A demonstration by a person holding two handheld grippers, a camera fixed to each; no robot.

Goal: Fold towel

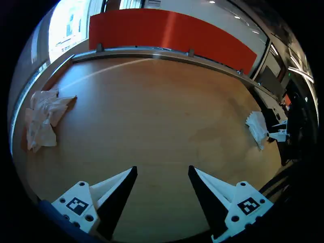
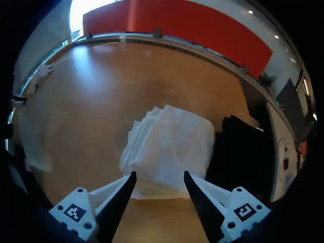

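Item one, right claw (image 2: pixel 159 173): released, jaws spread, nothing between them, which I hold low over the tabletop of orange-brown wood (image 2: pixel 101 105). Item two, stack of white layered cloth towels (image 2: pixel 170 154): dead ahead of that claw, its near edge just beyond the fingertips, its stepped edges fanned toward the far left; roughly square, so I read no clear long axis. Just beside it on the right, a flat black block (image 2: pixel 243 154). Item three, left claw (image 1: pixel 162 167): also released and empty, over bare wood. Item four, crumpled white cloth towel (image 1: pixel 42 119): well apart, ahead and to the left of this claw, lying lengthwise along the table's left edge. I judge the left claw the nearer to this loose towel and the right the nearer to the stack. Farthest: curved metal rail (image 1: pixel 162 52), then long red panel (image 1: pixel 170 34).
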